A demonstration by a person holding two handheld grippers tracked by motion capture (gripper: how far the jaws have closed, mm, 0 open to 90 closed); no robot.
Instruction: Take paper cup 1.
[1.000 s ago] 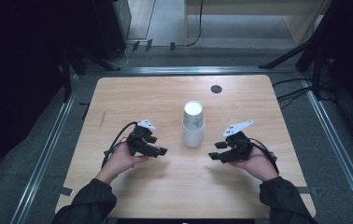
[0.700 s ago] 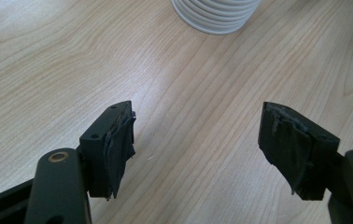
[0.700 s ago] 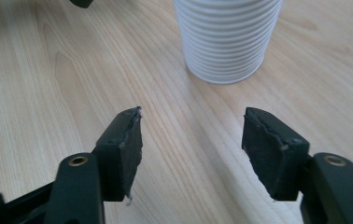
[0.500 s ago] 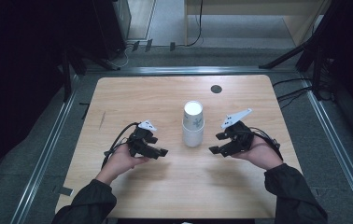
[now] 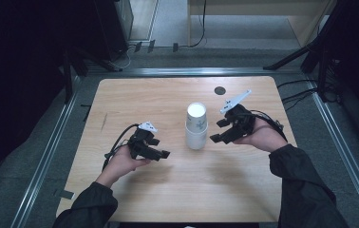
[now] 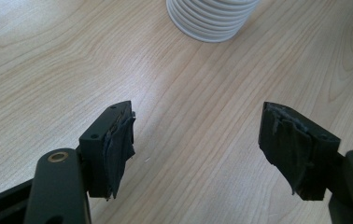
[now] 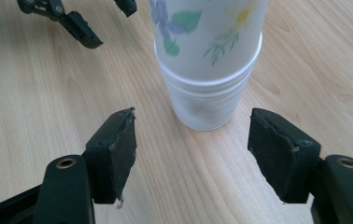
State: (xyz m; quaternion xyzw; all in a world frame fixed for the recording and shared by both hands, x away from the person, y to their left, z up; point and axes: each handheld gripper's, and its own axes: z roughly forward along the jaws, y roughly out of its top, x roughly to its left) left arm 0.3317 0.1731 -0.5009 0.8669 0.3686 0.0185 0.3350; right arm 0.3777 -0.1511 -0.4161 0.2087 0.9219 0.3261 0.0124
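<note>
A stack of white paper cups [image 5: 196, 127] stands upside down at the middle of the wooden table [image 5: 135, 99]; the top cup has a flower print [image 7: 209, 60]. My left gripper [image 5: 159, 148] rests low, left of the stack, its jaws apart over bare wood [image 6: 198, 140]; the stack's ribbed rims [image 6: 212, 18] lie ahead of it. My right gripper [image 5: 218, 131] is raised just right of the stack. Its jaws have just been opening and stand apart [image 7: 193, 140], with the stack just beyond the pads and nothing between them. The left gripper [image 7: 79, 23] shows beyond the stack.
A small dark round disc [image 5: 220, 90] sits on the table behind the stack. Metal rails [image 5: 49, 152] run along the floor on both sides, and cables [image 5: 291, 95] trail off the right edge. Bare wood lies in front of both hands.
My right gripper has lifted and moved away from me, up beside the cup stack, and its jaws have parted. The left hand and the stack have stayed put.
</note>
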